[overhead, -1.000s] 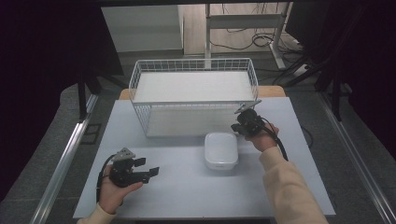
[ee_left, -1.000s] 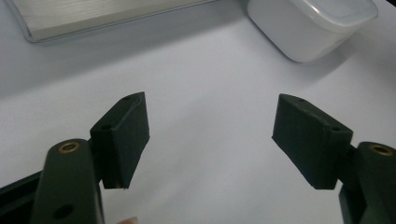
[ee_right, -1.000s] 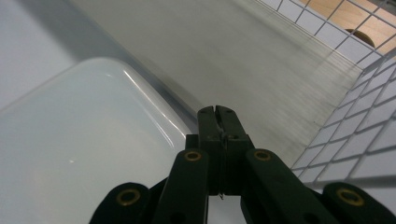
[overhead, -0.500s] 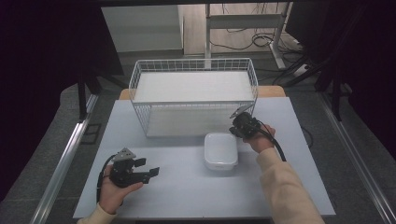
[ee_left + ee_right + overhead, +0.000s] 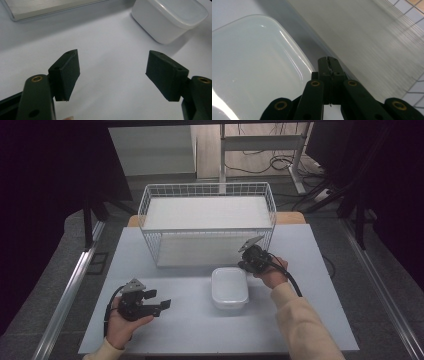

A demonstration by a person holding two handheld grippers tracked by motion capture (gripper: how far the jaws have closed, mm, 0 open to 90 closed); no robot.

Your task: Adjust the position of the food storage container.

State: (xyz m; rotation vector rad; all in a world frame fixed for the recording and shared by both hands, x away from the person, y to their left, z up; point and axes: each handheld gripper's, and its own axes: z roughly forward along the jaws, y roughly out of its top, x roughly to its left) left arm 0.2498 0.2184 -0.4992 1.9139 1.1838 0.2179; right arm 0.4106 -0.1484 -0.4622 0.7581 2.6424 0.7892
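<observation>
A white plastic container (image 5: pixel 229 287) with its lid on sits near the middle of a pale grey table (image 5: pixel 180 335), just in front of a white wire basket (image 5: pixel 207 225). The container is a rounded rectangle, its long axis running from the person toward the basket.

The right gripper (image 5: pixel 246 261) hovers at the container's far right corner, close to the gap between container and basket. Its jaws are pressed together with nothing between them. In the right gripper view, the closed tips (image 5: pixel 328 63) point just past the lid's rounded corner (image 5: pixel 308 66), so the container lies to the left of and below the jaws.

The left gripper (image 5: pixel 162 300) rests low on the table, well apart from the container, which lies to its right. Its jaws stand wide apart and empty. The right hand (image 5: pixel 272 272) is clearly the nearer of the two.
</observation>
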